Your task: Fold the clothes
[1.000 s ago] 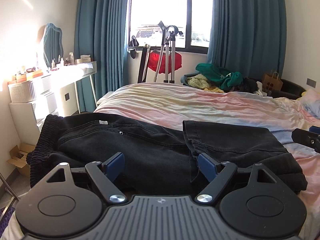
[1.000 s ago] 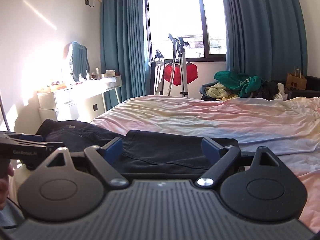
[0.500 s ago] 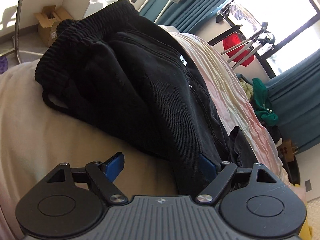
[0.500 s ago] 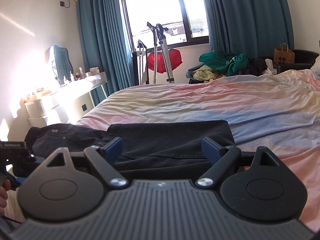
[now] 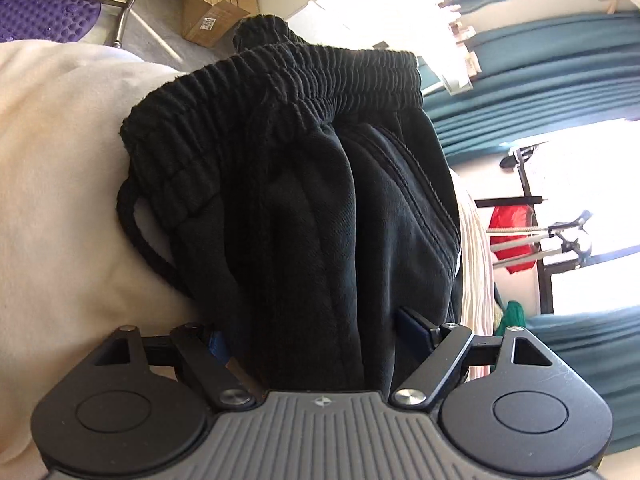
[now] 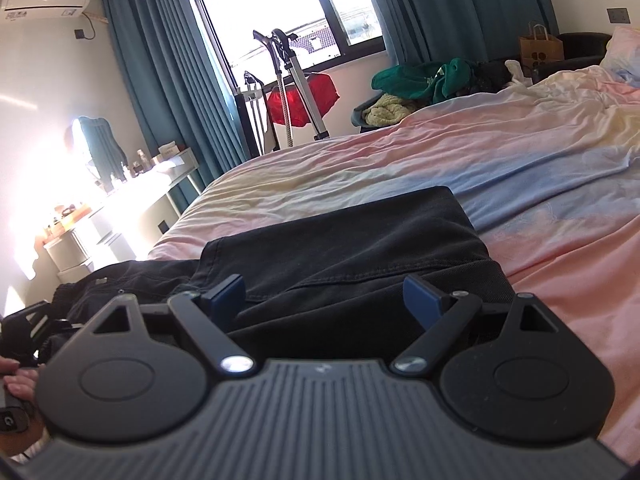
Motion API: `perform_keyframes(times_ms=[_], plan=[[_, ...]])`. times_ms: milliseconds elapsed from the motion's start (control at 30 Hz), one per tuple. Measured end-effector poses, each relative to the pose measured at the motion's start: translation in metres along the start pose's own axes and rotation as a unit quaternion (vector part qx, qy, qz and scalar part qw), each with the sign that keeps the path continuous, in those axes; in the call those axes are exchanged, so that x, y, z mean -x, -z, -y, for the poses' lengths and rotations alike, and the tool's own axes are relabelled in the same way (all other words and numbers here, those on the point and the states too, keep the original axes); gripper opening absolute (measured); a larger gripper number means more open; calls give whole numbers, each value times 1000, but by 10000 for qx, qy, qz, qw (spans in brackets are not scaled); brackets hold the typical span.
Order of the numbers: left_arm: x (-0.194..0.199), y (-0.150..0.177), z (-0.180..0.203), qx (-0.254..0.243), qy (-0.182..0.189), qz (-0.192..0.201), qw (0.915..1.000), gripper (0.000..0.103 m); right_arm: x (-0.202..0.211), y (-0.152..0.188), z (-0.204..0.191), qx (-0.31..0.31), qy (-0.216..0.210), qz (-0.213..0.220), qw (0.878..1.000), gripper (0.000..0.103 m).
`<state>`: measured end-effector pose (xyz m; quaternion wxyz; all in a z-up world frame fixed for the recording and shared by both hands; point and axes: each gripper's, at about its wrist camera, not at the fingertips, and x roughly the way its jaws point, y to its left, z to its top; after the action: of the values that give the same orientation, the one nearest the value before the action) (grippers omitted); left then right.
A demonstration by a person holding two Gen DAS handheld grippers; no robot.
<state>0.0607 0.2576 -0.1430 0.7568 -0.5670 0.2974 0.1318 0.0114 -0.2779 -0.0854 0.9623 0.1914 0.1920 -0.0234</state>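
Black trousers (image 5: 320, 184) lie folded on the bed. In the left wrist view their ribbed elastic waistband (image 5: 280, 80) and a drawstring loop (image 5: 136, 232) fill the frame. My left gripper (image 5: 316, 334) is rolled sideways and open, with the trousers' edge between its blue pads. In the right wrist view the folded leg end (image 6: 360, 252) lies flat just ahead of my right gripper (image 6: 324, 296), which is open and empty, low over the cloth.
The bed has a pastel sheet (image 6: 520, 152) and a cream blanket (image 5: 52, 160) at the near edge. A cardboard box (image 5: 216, 12) and chair legs (image 5: 132, 8) are on the floor. A clothes pile (image 6: 420, 80) and a tripod (image 6: 292, 80) stand by the window.
My left gripper has rolled sideways and pushed in along the waistband end, so the cloth now sits between its pads. My right gripper has tilted and dropped closer to the folded leg end.
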Motion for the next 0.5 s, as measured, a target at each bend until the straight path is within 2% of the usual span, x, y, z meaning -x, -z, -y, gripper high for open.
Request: perform_keyframes(times_ms=[100,200,300,433,500], plan=[[-3,-12,-9,427,90,137,9990,78,-6,0,-1,118,94,16,9999,87],[-5,-23,-10,604,83,-4,9981,78,-16,1,-1,123,56,-167,9998,87],[-5,-36,-11,773,75,-192,9968,72,-25,5,-4,234,51,-332,9992,87],[-1,-49,-20,1246,274,-366,9912,61,-39,15,-8,441,159,-598,9971,90],[5,-51,-15,1177,381,-396,9915,60,-40,16,-8,438,167,-631,9969,90]])
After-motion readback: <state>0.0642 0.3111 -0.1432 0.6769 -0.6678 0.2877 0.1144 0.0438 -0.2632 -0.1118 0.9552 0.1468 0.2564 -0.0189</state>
